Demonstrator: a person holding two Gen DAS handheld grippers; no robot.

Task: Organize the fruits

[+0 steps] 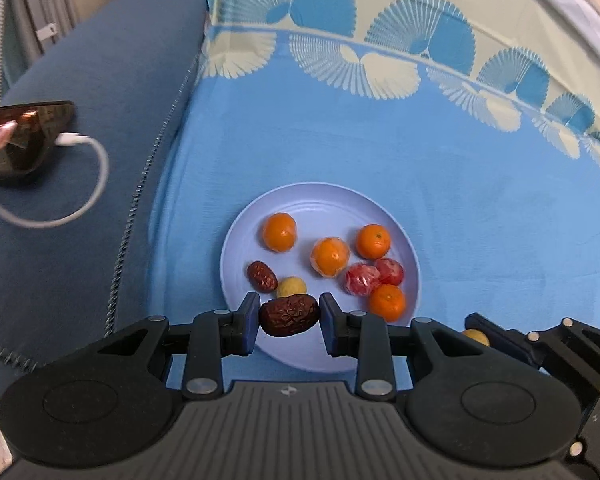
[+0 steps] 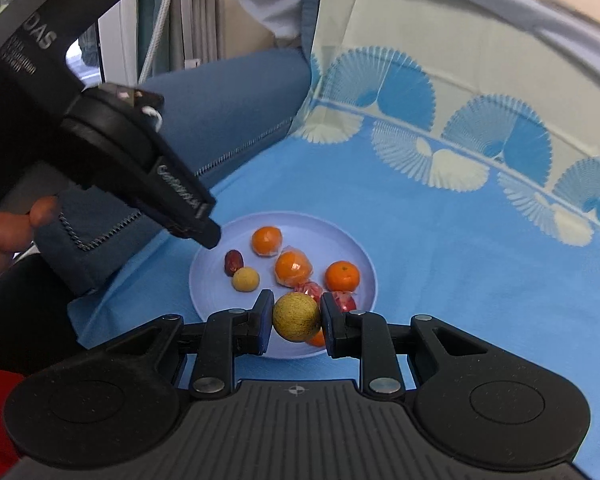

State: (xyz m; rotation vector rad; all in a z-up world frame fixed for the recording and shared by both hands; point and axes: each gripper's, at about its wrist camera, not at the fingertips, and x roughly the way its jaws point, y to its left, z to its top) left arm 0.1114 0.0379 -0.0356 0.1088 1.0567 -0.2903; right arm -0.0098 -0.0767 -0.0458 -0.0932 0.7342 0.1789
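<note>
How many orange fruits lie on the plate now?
4. On the plate: one at the far left, one in the middle in clear wrap, one at the far right, one at the near right edge. None seems hidden.

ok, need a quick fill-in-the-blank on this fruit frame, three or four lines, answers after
1. The left gripper is shut on a wrinkled brown ____.
2. The right gripper holds a round ____ fruit.
3. On the plate lie ____ orange fruits.
4. The plate sits on a ____ cloth.

Answers: date; yellow; four; blue
</note>
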